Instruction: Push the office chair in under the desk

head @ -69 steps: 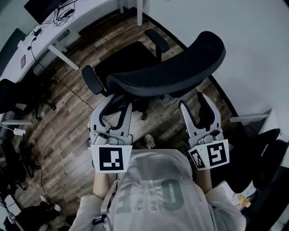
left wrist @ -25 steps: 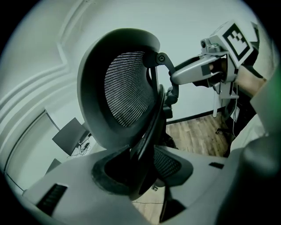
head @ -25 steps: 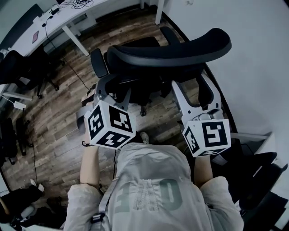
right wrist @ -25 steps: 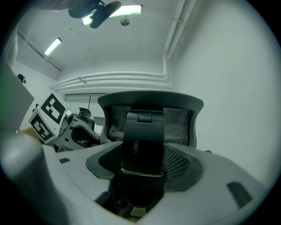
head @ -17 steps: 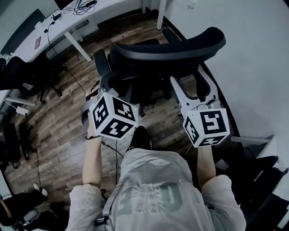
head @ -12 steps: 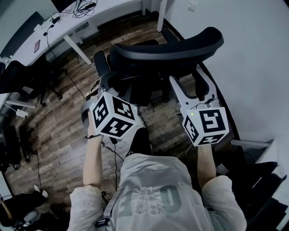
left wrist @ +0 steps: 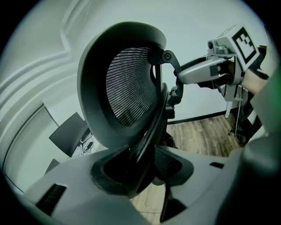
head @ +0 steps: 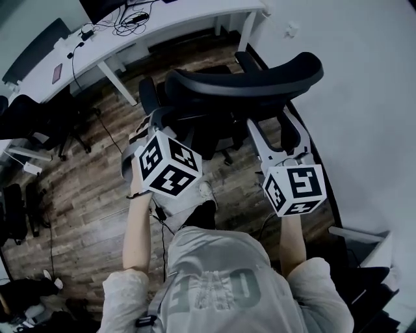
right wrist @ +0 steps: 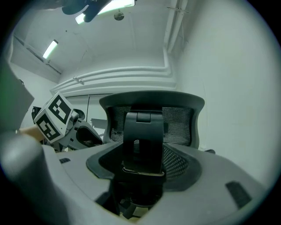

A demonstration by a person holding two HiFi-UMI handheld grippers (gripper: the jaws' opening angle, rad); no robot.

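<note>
The black office chair (head: 247, 71) stands with its mesh backrest toward me and its seat facing the white desk (head: 175, 19) at the top. My left gripper (head: 156, 123) is at the backrest's left rear. Its jaws have just been opening, and the backrest's rear frame (left wrist: 149, 132) lies between them without being pinched. My right gripper (head: 278, 127) is at the right rear. Its jaws stand apart around the central back support (right wrist: 142, 140).
A white wall (head: 370, 97) runs close along the right. A slanted desk leg (head: 120, 84) stands left of the chair. Other dark chairs (head: 39, 117) and floor cables sit at the left on the wood floor (head: 84, 188).
The chair and both grippers have moved up the picture toward the desk, which now shows more fully. The person has stepped forward behind them.
</note>
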